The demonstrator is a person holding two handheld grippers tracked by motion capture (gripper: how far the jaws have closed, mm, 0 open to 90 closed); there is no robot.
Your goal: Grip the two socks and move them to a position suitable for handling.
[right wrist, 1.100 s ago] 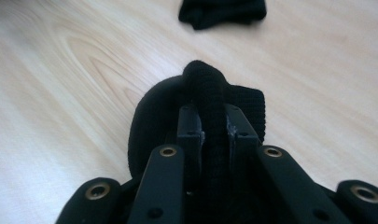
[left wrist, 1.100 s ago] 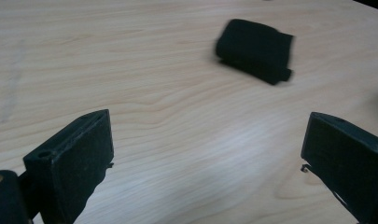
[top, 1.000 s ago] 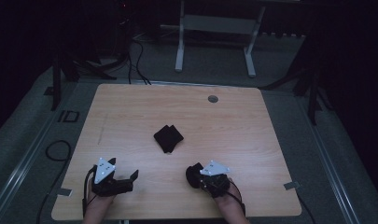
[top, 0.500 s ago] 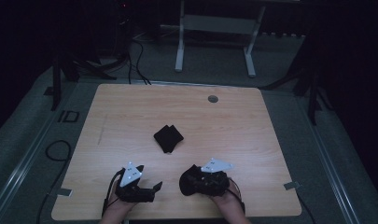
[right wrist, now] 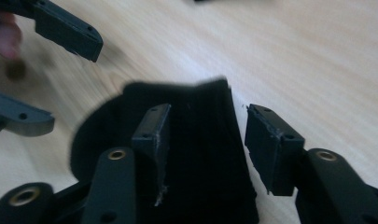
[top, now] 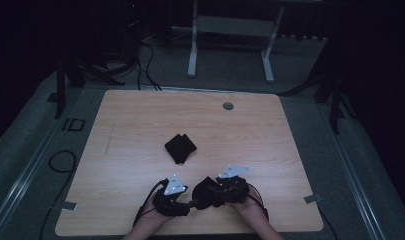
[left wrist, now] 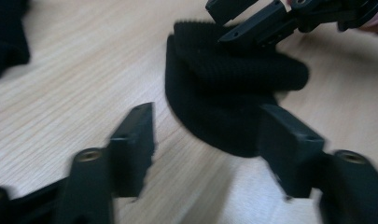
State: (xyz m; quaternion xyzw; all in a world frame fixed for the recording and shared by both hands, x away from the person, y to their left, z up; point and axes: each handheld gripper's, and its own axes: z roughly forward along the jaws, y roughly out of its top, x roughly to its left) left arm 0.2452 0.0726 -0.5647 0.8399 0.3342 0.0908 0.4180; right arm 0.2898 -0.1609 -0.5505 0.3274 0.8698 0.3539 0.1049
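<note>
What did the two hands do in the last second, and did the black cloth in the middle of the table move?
The left gripper slid right along the near edge of the light wooden table until it met the right gripper, which barely moved. Both stand open around a second black knitted cloth lying between them; neither has closed on it. The folded black cloth in the middle stayed put.
</note>
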